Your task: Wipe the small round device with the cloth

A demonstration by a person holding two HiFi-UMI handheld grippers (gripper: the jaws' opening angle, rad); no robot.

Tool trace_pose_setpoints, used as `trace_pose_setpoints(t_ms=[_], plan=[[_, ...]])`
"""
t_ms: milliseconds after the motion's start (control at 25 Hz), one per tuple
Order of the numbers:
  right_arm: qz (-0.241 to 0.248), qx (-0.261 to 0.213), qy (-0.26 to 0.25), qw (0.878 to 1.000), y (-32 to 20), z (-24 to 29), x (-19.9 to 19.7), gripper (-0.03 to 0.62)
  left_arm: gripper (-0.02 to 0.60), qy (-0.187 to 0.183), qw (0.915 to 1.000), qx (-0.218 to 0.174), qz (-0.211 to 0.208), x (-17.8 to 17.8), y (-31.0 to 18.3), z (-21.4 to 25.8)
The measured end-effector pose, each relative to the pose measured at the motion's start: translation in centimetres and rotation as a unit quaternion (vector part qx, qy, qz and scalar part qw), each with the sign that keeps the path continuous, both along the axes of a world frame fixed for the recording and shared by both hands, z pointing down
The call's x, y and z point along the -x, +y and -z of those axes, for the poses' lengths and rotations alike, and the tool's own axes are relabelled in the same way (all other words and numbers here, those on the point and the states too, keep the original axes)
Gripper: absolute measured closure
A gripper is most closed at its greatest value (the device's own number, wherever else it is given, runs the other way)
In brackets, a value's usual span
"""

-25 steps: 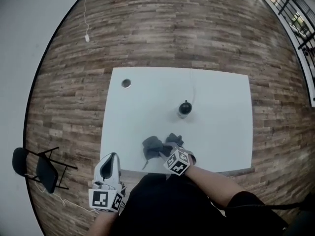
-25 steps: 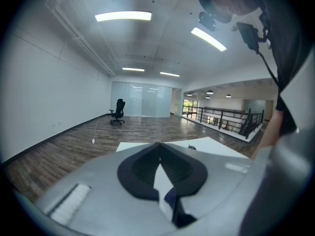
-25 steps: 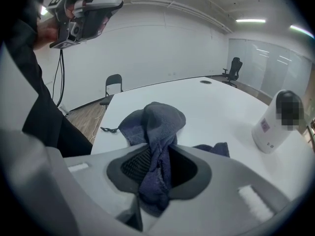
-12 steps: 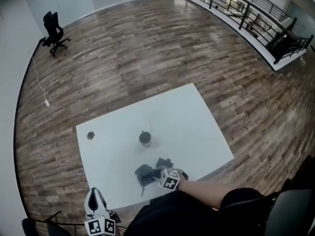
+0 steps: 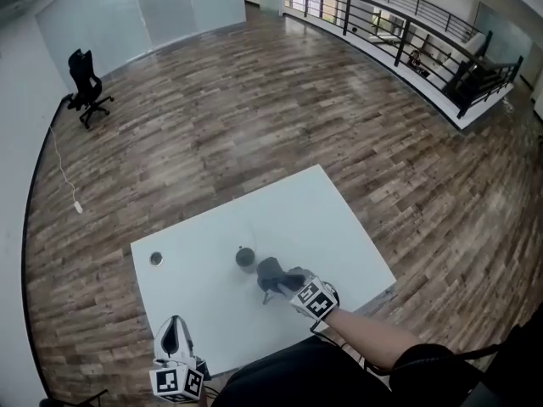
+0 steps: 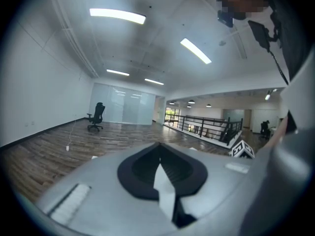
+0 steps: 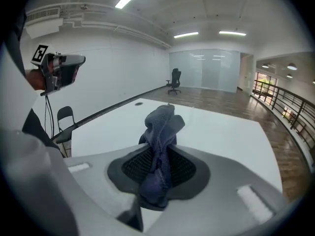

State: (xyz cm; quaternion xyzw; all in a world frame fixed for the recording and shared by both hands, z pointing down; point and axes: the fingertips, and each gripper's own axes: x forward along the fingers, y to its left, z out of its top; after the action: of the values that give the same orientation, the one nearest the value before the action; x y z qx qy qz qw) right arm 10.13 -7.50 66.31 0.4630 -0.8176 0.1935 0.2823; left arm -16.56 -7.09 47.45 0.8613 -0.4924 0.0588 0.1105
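The small round black device stands near the middle of the white table. My right gripper is shut on the bunched grey-blue cloth, which hangs just right of the device, touching or almost touching it. In the right gripper view the cloth sticks up from between the jaws of the right gripper and hides most of the device behind it. My left gripper hangs off the table's near-left corner, jaws together and holding nothing; its view shows the left gripper pointing out over the room.
A small round grommet sits in the table near its left edge. A thin cable runs from the device toward the far edge. Wooden floor surrounds the table, with an office chair far left and a railing far right.
My right gripper has carried the cloth up off the table's near edge and over to the device. The head view has swung; the left gripper stays low at the near-left.
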Motion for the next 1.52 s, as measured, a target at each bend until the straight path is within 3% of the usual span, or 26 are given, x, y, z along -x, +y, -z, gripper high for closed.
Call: trace_pose_setpoints(t_ms=[360, 520, 720, 960, 1120, 1520], plan=[[-0.058, -0.08, -0.012, 0.995, -1.8, 5.5, -3.9, 0.508, 0.578, 0.004, 0.9979, 0.001, -0.065, -5.2, -0.1, -1.1], [-0.052, -0.111, -0.008, 0.992, -3.2, 8.5, -4.5, 0.508, 0.578, 0.016, 0.9976, -0.014, -0.065, -5.7, -0.8, -0.3], [-0.047, -0.131, -0.017, 0.99, -4.7, 10.8, -4.4, 0.507, 0.578, 0.004, 0.9979, -0.023, -0.059, -5.0, -1.3, -0.1], [-0.02, -0.131, -0.018, 0.991, -6.7, 11.0, -2.5, 0.507, 0.578, -0.002, 0.9988, -0.026, -0.042, -4.0, -0.8, -0.7], [-0.009, -0.135, -0.007, 0.991, -9.1, 11.1, -3.2, 0.506, 0.578, -0.004, 0.9986, -0.036, -0.039, -5.1, -1.7, -0.4], [0.063, -0.07, 0.004, 0.996, -9.6, 7.5, 2.0, 0.506, 0.578, -0.016, 0.9996, -0.012, 0.018, -2.7, 0.7, 1.0]])
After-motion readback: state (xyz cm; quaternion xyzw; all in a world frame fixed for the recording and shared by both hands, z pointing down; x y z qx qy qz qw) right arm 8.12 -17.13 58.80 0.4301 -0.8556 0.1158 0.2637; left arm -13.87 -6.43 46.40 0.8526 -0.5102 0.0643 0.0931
